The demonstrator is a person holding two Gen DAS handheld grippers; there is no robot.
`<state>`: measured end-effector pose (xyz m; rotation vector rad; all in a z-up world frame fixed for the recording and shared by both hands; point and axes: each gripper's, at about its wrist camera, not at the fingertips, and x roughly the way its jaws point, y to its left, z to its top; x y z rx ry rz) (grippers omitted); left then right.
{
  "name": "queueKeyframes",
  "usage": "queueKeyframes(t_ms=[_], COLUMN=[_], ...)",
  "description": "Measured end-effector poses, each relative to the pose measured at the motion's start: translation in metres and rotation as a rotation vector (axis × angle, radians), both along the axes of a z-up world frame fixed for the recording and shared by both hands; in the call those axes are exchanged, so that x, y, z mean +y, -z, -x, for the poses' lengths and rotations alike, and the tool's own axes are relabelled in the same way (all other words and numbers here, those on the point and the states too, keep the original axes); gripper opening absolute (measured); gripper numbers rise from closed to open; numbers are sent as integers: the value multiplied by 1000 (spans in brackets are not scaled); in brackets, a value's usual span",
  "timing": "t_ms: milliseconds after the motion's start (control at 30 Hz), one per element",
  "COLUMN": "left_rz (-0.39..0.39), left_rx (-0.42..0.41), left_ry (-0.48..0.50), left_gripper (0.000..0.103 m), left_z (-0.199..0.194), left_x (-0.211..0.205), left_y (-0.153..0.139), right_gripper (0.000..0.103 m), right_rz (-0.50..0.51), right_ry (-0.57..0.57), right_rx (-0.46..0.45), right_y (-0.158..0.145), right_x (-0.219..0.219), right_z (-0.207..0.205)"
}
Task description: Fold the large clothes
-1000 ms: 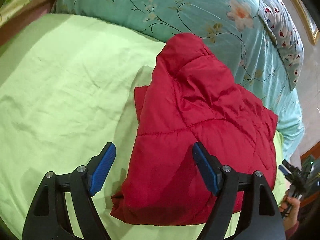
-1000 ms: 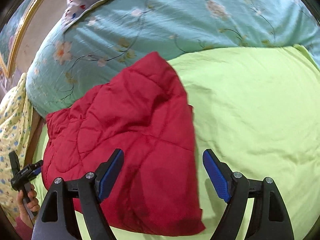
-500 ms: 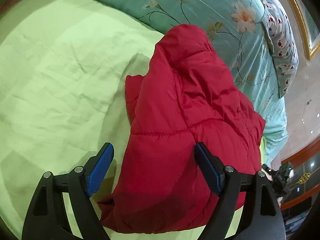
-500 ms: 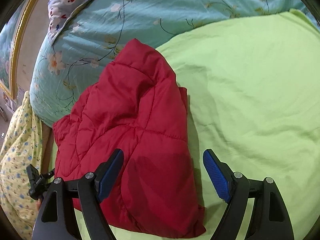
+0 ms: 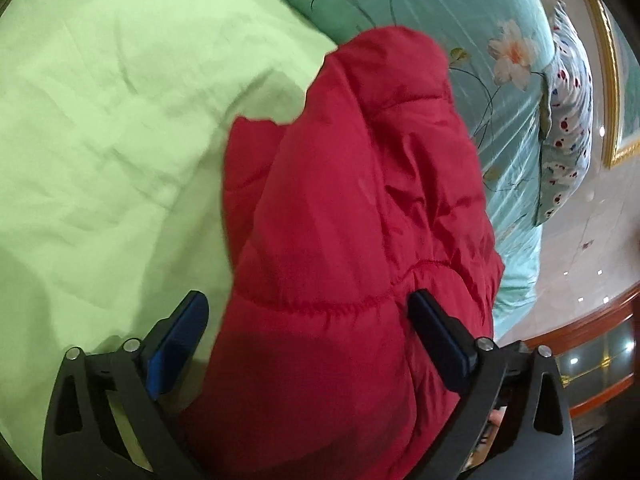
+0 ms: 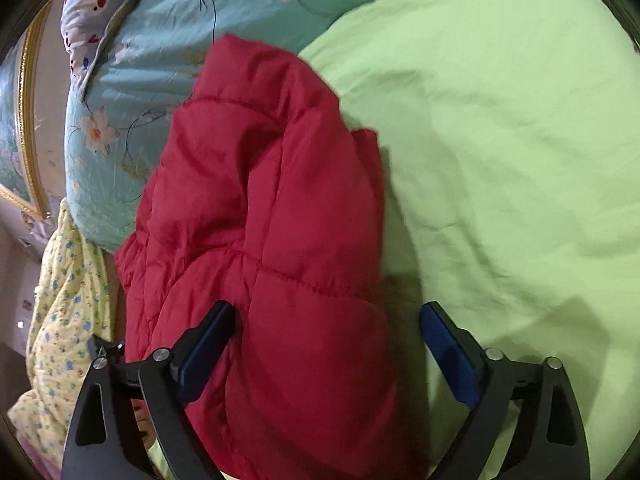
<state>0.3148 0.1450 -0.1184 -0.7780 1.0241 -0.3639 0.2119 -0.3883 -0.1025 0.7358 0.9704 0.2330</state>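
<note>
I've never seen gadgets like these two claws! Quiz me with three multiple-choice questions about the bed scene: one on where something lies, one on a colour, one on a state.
1. What does the red jacket lie on?
A. a wooden floor
B. the green sheet
C. a chair

2. What colour are the pads on the claw fingers?
A. blue
B. white
C. orange

3. How does the left gripper stand?
A. shut on the jacket
B. shut on nothing
C. open, straddling the jacket's near end

Answers:
1 B, green bedding spreads beside and beneath it.
2 A, both wrist views show blue pads.
3 C, a wide gap separates the fingers.
</note>
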Motion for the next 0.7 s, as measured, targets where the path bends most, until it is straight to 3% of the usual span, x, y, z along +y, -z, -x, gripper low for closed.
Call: queueKeyframes(t_ms=[167,300,433,500,700], left_rz=[8,-44,-56,-58,-50], left_rx=[-7,-54,-94,-114,-174], left_ry=[33,77,93,98,115], left_gripper=[101,84,61,55,50], left_z=[-8,-6,0,5,45], left_x=[-8,-18,-18,-17,-10], left_y=[0,-12,-24,-31,-59], right_gripper=[95,88,65,49,40], right_rz=[-36,-50,-41,-33,-4], right_ry=[-42,-59,-59,-61,-98], right_rx=[-8,-4,-10,-21,-52], right_y=[3,4,-3,-14,-54], right_x=[10,22,26,28,48], right_z=[-12,-18,-14,-8,16])
